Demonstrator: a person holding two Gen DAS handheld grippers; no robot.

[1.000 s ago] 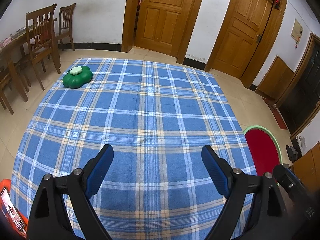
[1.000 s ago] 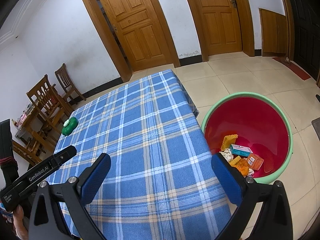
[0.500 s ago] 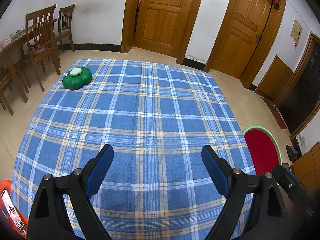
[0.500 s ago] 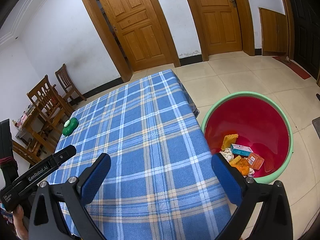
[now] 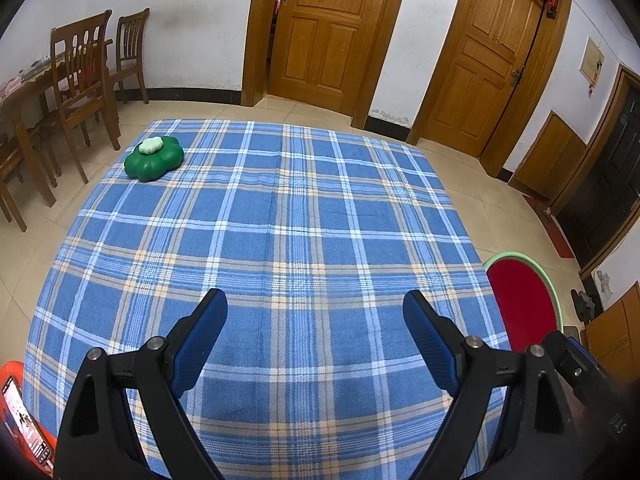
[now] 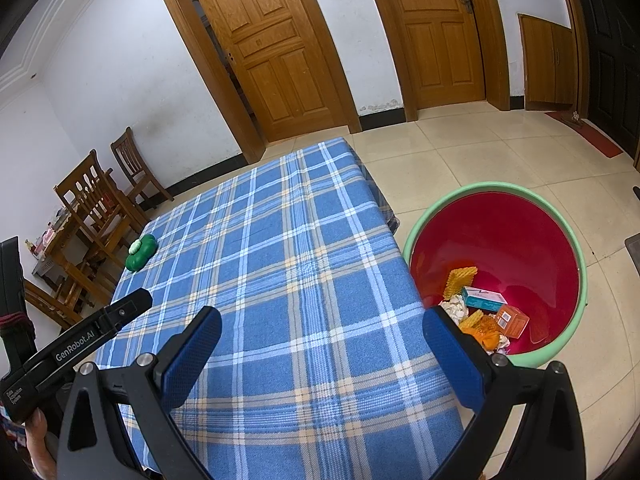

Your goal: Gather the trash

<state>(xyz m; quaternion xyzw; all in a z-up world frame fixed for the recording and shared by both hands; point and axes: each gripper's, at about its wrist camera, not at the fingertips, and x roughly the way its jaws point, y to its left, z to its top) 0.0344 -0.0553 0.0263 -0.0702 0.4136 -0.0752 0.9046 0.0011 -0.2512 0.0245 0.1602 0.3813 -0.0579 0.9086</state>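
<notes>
A red basin with a green rim point(image 6: 576, 256) stands on the floor to the right of the table; it holds trash point(image 6: 482, 308): small boxes, crumpled paper and orange-yellow wrappers. In the left wrist view only part of the basin point(image 5: 524, 300) shows past the table's right edge. The table wears a blue plaid cloth point(image 5: 280, 240) point(image 6: 280, 280). My left gripper point(image 5: 314, 312) hovers open over the near part of the cloth with nothing between its fingers. My right gripper point(image 6: 320, 328) is open and empty above the table's near right corner, beside the basin.
A green flower-shaped object point(image 5: 154, 158) point(image 6: 141, 254) sits at the table's far left corner. Wooden chairs point(image 5: 82, 80) and another table stand to the left. A phone on an orange thing point(image 5: 24, 424) is at the lower left. Closed wooden doors point(image 5: 328, 32) line the back wall.
</notes>
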